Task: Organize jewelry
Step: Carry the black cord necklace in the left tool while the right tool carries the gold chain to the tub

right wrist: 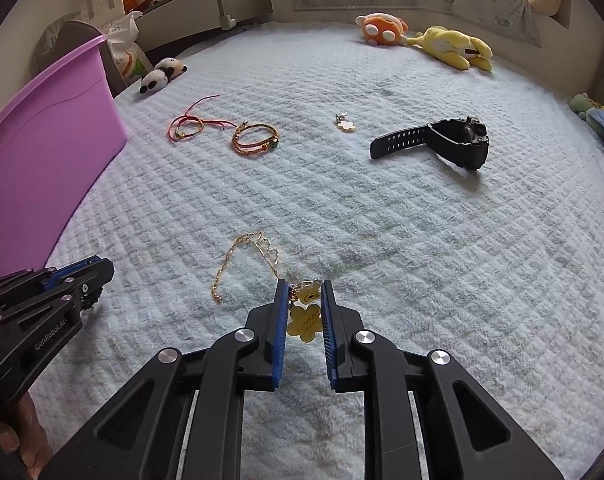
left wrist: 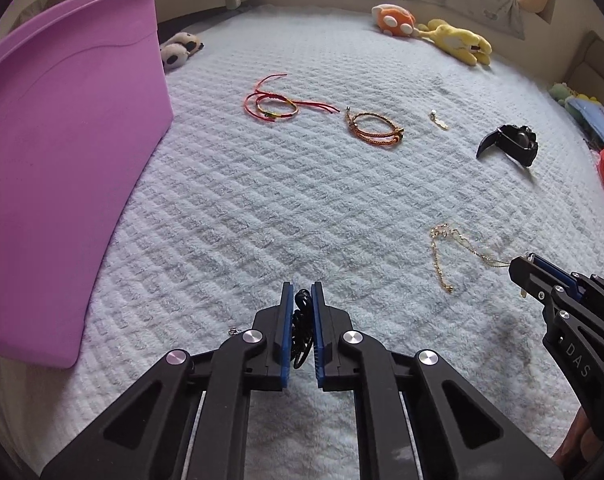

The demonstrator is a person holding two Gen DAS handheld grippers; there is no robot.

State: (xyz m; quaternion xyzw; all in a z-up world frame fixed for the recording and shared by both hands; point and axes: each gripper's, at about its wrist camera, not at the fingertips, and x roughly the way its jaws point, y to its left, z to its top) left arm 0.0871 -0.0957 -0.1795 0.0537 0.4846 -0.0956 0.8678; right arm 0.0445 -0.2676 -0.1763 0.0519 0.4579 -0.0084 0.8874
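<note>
We're mid-pickup on both sides. Our left gripper point(left wrist: 302, 292) is pinching a black coiled piece point(left wrist: 303, 328), perhaps a hair tie or a beaded bracelet; we can't tell which, since the pads cover most of it. The purple bin point(left wrist: 62, 152) stands ahead and to the left of that gripper, so we judge the next move there is a lift and a carry over its rim, which needs height because the wall is tall.

Our right gripper point(right wrist: 305, 288) sits partly spread around the yellow bear charm point(right wrist: 306, 293) of the gold chain point(right wrist: 238, 260); the jaws haven't closed, and the chain trails forward and left on the bed point(right wrist: 381, 220). It calls for a squeeze, then a slow lift so the chain follows. The bin's inside is hidden from both views.
</note>
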